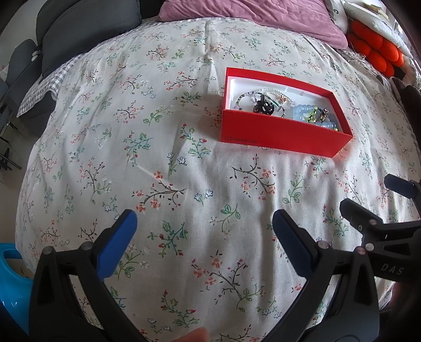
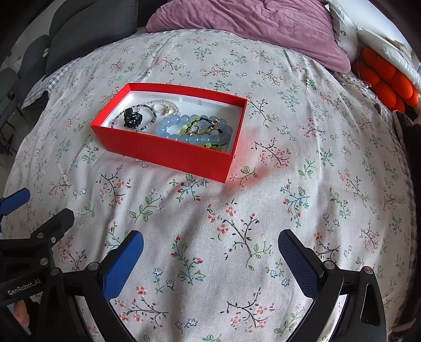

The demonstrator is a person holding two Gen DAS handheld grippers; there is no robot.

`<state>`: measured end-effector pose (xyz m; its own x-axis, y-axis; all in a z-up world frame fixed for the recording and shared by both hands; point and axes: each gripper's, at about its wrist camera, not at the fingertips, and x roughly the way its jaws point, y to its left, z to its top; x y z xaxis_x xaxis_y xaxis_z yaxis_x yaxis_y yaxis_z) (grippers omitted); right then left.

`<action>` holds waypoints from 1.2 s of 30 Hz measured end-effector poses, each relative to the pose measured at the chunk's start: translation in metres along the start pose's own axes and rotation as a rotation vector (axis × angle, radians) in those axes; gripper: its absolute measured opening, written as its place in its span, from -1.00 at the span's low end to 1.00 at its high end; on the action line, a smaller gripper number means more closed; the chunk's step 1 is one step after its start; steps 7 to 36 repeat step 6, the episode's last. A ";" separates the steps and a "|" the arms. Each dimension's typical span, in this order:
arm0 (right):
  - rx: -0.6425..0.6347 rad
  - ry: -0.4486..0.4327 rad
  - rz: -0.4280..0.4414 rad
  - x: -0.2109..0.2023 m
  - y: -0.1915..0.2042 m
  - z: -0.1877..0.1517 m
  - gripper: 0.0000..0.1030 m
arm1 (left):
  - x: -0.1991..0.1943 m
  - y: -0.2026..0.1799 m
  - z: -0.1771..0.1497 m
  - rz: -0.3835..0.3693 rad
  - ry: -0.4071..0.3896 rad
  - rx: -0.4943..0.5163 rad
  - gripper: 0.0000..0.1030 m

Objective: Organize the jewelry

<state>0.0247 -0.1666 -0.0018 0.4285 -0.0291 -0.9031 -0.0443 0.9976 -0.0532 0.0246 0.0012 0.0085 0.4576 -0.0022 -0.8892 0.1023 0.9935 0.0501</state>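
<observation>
A bed with a flowered cover [image 2: 263,210] fills both views, a mauve pillow [image 2: 250,23] along the top edge and orange cushions [image 2: 386,79] at the upper right. On the cover sits an open red box [image 2: 168,152], left of centre in the right wrist view and upper right of centre in the left wrist view [image 1: 276,131]. Inside it lie a blue bead bracelet [image 2: 171,126] with green beads [image 2: 208,143] tangled across it toward the right end, a thin beaded string [image 2: 147,107] and a small black piece [image 2: 131,117] toward the left end.

The left tongs [image 1: 204,234] and right tongs [image 2: 210,255] both stand apart and hold nothing, low in their frames, well short of the box.

All the jewelry seems to be in the box already, so the job looks near done or ready for sorting inside. To do that well, one pair should probably steady the box wall while the other pinches a single strand, lifting slowly so the tangled beads do not drag their neighbours out.
</observation>
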 end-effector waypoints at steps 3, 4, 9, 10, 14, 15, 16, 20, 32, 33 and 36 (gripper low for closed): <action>0.002 0.001 0.000 0.000 0.000 0.000 1.00 | 0.001 -0.001 -0.001 0.001 -0.001 0.006 0.98; 0.000 0.000 0.001 0.000 0.000 0.000 1.00 | 0.001 -0.002 -0.001 0.002 -0.002 0.009 0.98; 0.001 -0.002 -0.001 0.000 0.000 -0.001 1.00 | 0.002 -0.002 -0.002 0.002 -0.008 0.010 0.98; 0.001 -0.002 -0.001 0.000 0.000 -0.001 1.00 | 0.002 -0.002 -0.002 0.002 -0.008 0.010 0.98; 0.001 -0.002 -0.001 0.000 0.000 -0.001 1.00 | 0.002 -0.002 -0.002 0.002 -0.008 0.010 0.98; 0.001 -0.002 -0.001 0.000 0.000 -0.001 1.00 | 0.002 -0.002 -0.002 0.002 -0.008 0.010 0.98; 0.001 -0.002 -0.001 0.000 0.000 -0.001 1.00 | 0.002 -0.002 -0.002 0.002 -0.008 0.010 0.98; 0.001 -0.002 -0.001 0.000 0.000 -0.001 1.00 | 0.002 -0.002 -0.002 0.002 -0.008 0.010 0.98; 0.001 -0.002 -0.001 0.000 0.000 -0.001 1.00 | 0.002 -0.002 -0.002 0.002 -0.008 0.010 0.98; 0.001 -0.002 -0.001 0.000 0.000 -0.001 1.00 | 0.002 -0.002 -0.002 0.002 -0.008 0.010 0.98; 0.001 -0.002 -0.001 0.000 0.000 -0.001 1.00 | 0.002 -0.002 -0.002 0.002 -0.008 0.010 0.98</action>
